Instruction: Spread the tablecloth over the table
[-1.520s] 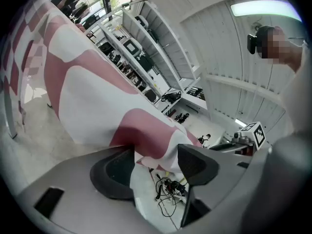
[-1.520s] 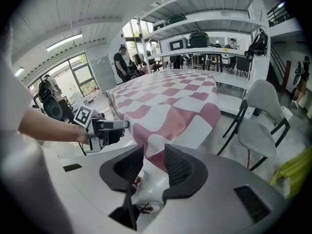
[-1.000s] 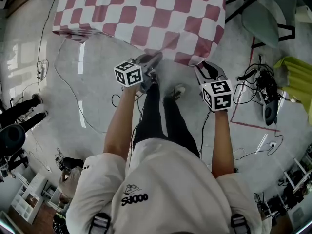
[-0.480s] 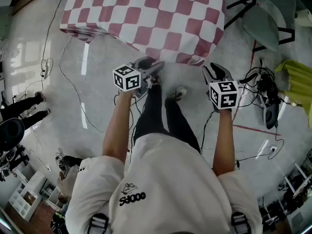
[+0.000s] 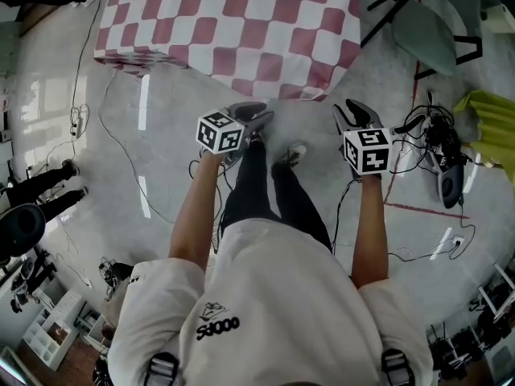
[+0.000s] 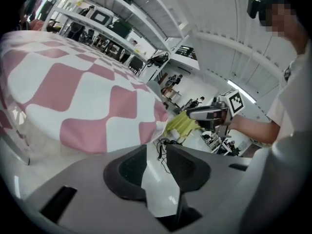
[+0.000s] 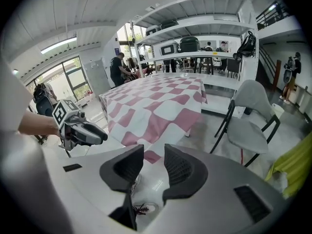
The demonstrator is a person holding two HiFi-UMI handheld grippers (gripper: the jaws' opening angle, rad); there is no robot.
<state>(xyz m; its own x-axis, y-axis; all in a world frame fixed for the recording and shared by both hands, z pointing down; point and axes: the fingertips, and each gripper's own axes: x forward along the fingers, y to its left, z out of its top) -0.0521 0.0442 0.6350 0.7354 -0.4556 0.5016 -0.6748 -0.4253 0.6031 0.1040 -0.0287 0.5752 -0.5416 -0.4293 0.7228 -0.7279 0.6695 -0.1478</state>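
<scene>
Scene: I stand on a pale glossy floor (image 5: 161, 159), looking steeply down, a gripper in each hand.
Tablecloth: pink-and-white checked tablecloth (image 5: 241, 22), laid flat across the top ahead of me. Its edges hang down on the near side and at the corner.
Left gripper: my left gripper (image 5: 264, 117) points toward the cloth's near edge but is clear of it. Its jaws are spread and have just opened, then eased in a touch. Only floor shows between them.
Right gripper: my right gripper (image 5: 348, 108) is just beside the cloth's near right corner, not touching. Its jaws are parted and pinch nothing.
Chair: a grey chair (image 7: 248, 126) with black legs stands to the right of the cloth.
Floor clutter: black cables (image 5: 426, 135) and a yellow-green fabric heap (image 5: 487, 127) lie to my right.
</scene>
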